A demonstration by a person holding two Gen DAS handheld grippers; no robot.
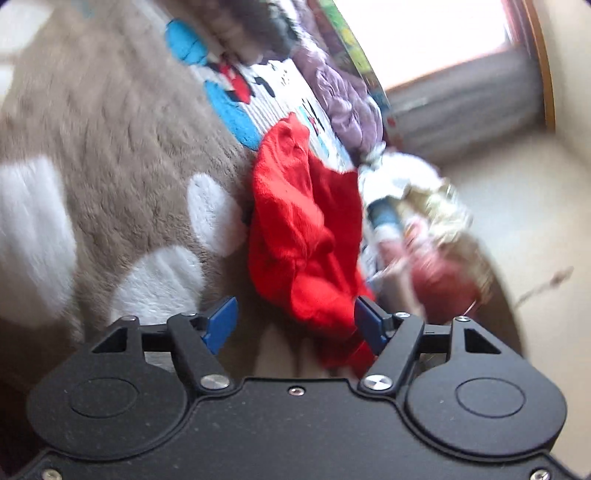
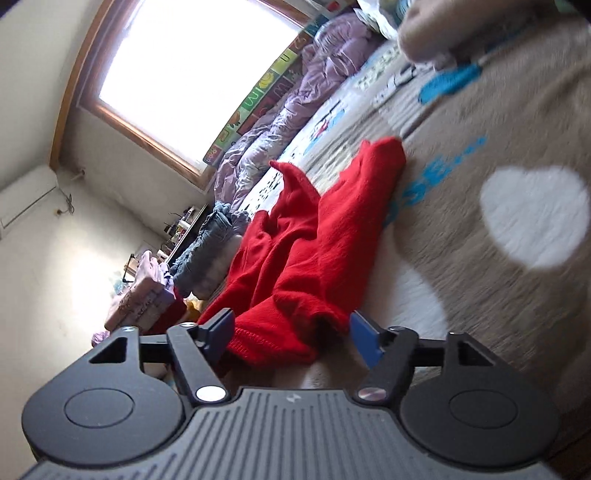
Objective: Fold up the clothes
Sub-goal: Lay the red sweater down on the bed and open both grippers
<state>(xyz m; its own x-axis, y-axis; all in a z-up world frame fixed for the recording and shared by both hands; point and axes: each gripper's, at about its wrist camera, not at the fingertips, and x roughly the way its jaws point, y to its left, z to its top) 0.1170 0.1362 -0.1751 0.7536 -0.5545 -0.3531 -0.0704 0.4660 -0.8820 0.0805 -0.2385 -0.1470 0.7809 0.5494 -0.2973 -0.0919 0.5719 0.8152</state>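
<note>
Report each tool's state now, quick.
Left tool: open, red garment lies between the blue pads, not gripped.
Right tool: open, same garment's hem between pads.

One red garment [image 2: 306, 236] is lying on one brown fleece blanket [image 2: 480, 266], with one purple duvet [image 2: 295, 99] and one window [image 2: 184, 66] showing behind.

In the left wrist view the pale bundle of clothes [image 1: 417, 218] beyond the red garment [image 1: 306, 236] is smeared by motion blur — no single piece can be told. The garment's lower end passes behind the left claw [image 1: 295, 325]. In the right wrist view a blurred pale shape [image 2: 436, 29] — unidentifiable — is cut off at the top edge.
</note>
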